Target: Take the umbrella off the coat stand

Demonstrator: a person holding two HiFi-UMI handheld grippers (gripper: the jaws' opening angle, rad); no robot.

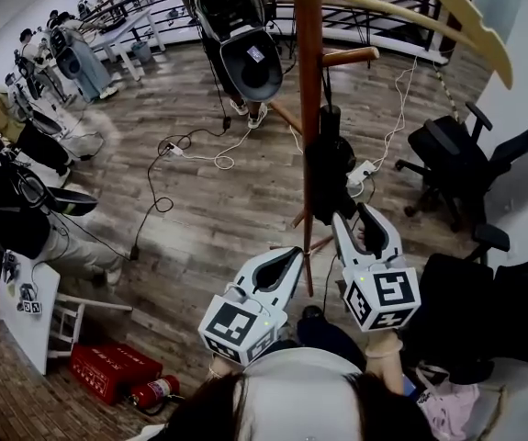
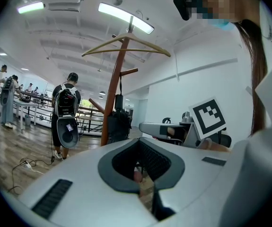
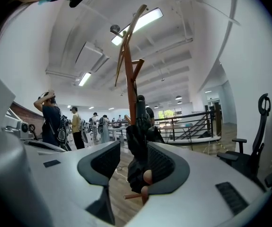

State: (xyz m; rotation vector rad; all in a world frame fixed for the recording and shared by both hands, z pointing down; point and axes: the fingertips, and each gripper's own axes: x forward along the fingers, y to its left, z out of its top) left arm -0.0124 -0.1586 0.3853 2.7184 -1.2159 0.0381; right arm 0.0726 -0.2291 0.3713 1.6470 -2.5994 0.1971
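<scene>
A folded black umbrella (image 1: pixel 328 168) hangs on the wooden coat stand (image 1: pixel 308 81). The right gripper's (image 1: pixel 351 215) jaws stand parted at its lower end, not clamping it. The left gripper's (image 1: pixel 293 252) jaws are closed and empty.

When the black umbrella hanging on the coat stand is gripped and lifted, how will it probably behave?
The umbrella is folded, its fabric bunched loosely, so the cloth will probably squash when gripped. It hangs from a peg, so it may swing when nudged. It looks compact, likely light.
</scene>
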